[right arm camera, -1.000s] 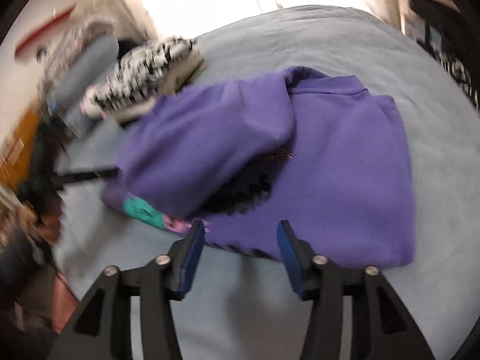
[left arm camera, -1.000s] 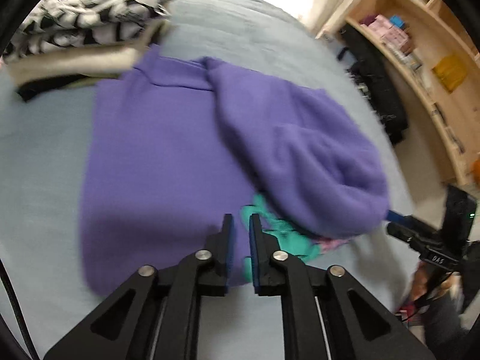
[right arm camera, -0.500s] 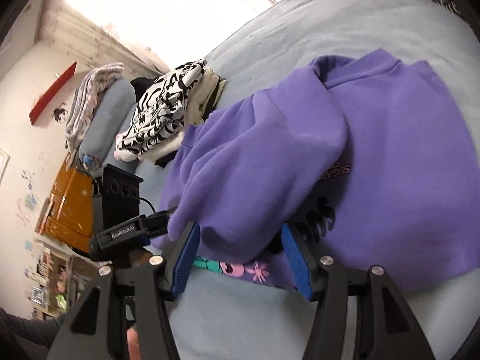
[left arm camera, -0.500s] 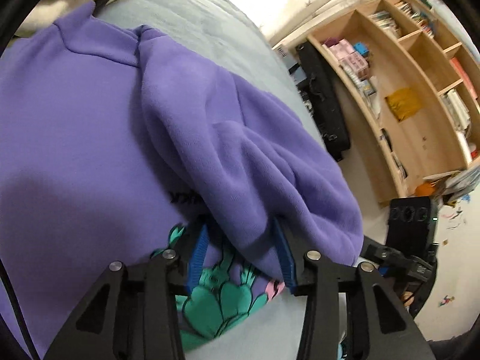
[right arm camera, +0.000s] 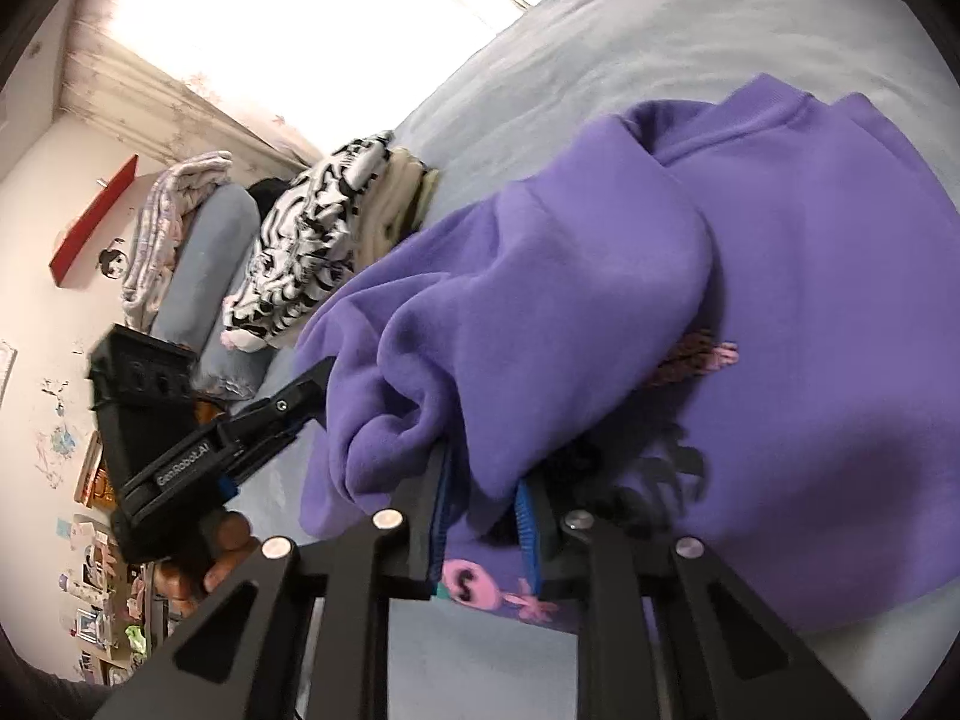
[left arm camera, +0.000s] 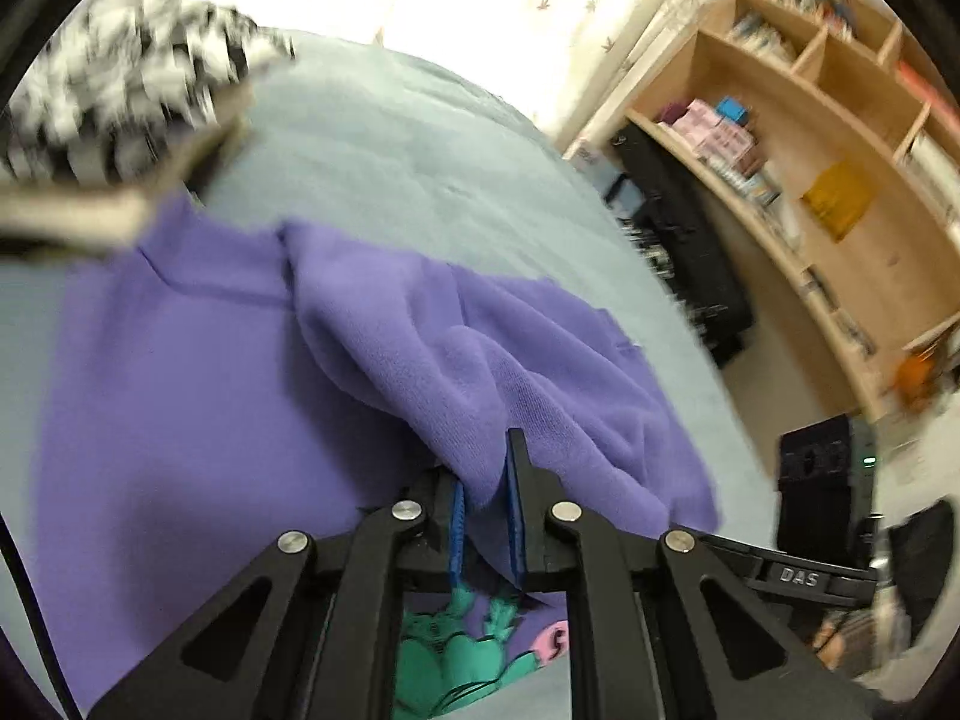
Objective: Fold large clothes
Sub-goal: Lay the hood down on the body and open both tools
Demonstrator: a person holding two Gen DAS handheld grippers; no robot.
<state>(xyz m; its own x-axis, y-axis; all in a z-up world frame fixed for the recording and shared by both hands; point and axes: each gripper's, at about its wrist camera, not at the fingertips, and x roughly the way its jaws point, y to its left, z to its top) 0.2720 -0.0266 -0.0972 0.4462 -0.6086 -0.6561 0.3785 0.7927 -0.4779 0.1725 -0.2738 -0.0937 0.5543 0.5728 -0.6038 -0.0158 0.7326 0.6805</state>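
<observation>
Now both tools have a bite on the same purple sweatshirt [right arm camera: 810, 324], which lies spread on the pale blue bed [left arm camera: 390, 138] with one side folded over its front. Its printed front shows teal and pink at the near hem. Left hand-held gripper [left arm camera: 486, 480]: its jaws have just been closing, and the blue pads are now clamped on a pinched ridge of the folded-over purple fabric, which rises between them. Right hand-held gripper [right arm camera: 480, 480]: its jaws have likewise just been closing and now grip a thick bunch of the same folded layer near the hem. From the right wrist view, the left tool reaches in from the left side, held by a hand [right arm camera: 222, 552]. Beyond the sweatshirt, a stack of folded clothes [right arm camera: 312, 240] topped by a black-and-white patterned piece sits on the bed. Wooden shelves [left arm camera: 840, 138] stand beside the bed.
</observation>
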